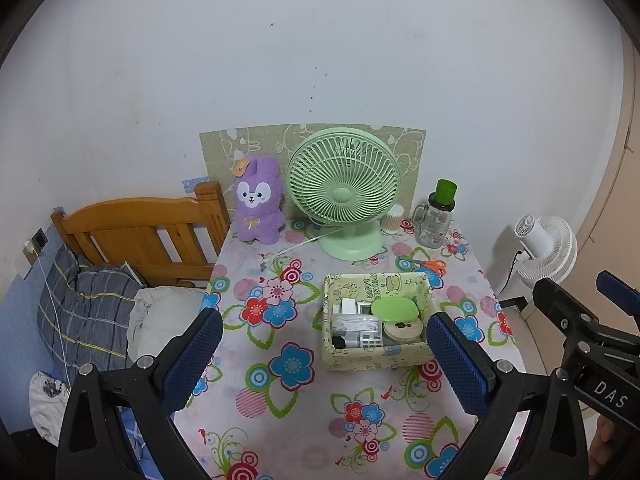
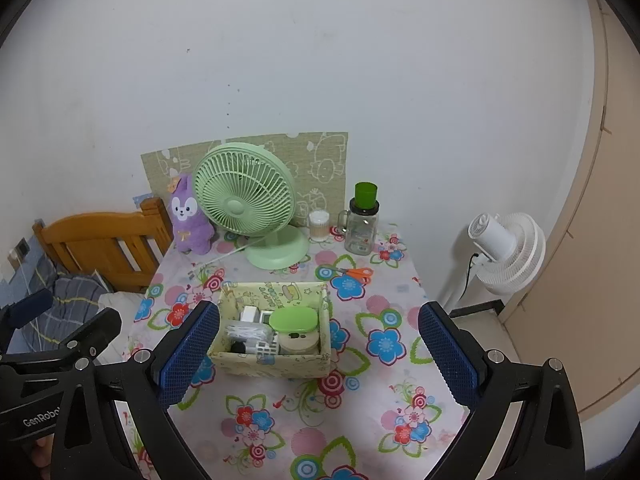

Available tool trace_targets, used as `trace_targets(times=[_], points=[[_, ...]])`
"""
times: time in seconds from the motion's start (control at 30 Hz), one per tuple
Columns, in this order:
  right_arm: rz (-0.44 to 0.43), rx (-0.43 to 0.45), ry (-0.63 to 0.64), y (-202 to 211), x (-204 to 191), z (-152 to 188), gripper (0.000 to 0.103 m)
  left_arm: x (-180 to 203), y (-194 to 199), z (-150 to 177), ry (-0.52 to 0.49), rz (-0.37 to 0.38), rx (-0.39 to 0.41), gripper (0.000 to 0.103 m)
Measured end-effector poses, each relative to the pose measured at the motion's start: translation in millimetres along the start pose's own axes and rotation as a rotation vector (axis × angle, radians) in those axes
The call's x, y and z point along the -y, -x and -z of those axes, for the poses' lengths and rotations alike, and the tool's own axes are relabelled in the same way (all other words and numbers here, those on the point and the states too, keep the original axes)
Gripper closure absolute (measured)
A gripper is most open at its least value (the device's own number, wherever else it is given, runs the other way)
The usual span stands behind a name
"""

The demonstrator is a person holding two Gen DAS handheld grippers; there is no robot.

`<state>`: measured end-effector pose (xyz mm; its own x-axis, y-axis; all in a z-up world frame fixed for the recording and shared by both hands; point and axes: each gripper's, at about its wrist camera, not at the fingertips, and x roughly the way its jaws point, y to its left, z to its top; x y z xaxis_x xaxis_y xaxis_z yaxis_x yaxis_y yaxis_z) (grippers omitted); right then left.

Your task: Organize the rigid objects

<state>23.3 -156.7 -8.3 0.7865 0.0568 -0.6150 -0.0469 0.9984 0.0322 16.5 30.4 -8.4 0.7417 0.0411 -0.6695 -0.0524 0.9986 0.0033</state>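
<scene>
Both sets of jaws spread wide and empty, hovering over the near end of the bench (image 1: 304, 420). Left gripper (image 1: 324, 356) sits just short of the box (image 1: 376, 356), right gripper (image 2: 320, 354) likewise, with its left pad (image 2: 188, 354) looking just beside the box's near corner.

Box (image 2: 272, 364) already crammed: green lid (image 1: 394, 306) stacked over a round tin (image 1: 402, 330), white adapters, a bag of cable, a small remote. Orange scissors (image 2: 354, 272) lying loose behind the box, probably the next thing to tidy.

Stuff that could go sideways, just guessing:

- Reaching over the box for the scissors and clipping its rim with a pad. Box looks like light cardboard, so likely to skid or tip on that slick flowery cloth.
- Scissors lying flat, thin handles. Easy to pinch the cloth along with them and drag everything.
- Glass jar (image 2: 360, 228) with the green cup on top standing near the scissors, cotton swab tub (image 2: 319, 224) beside it. Overshoot to the back and the jar topples.
- Fan (image 2: 248, 200) cord trailing across the bench to the left of the box. Snag risk if the left gripper swings that way.
- Green lid perched high on the pile, so dropping anything more in could slide it out.
- Two grippers close together. Bumping each other over the box seems quite possible.
</scene>
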Motion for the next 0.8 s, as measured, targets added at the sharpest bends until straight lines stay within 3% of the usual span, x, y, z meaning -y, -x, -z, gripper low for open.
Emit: trace_targets(times=[0.8], points=[[-0.018, 0.002, 0.003, -6.3, 11.1, -10.2, 0.002, 9.7, 4.7, -5.4, 0.032, -0.03, 0.026, 0.0]])
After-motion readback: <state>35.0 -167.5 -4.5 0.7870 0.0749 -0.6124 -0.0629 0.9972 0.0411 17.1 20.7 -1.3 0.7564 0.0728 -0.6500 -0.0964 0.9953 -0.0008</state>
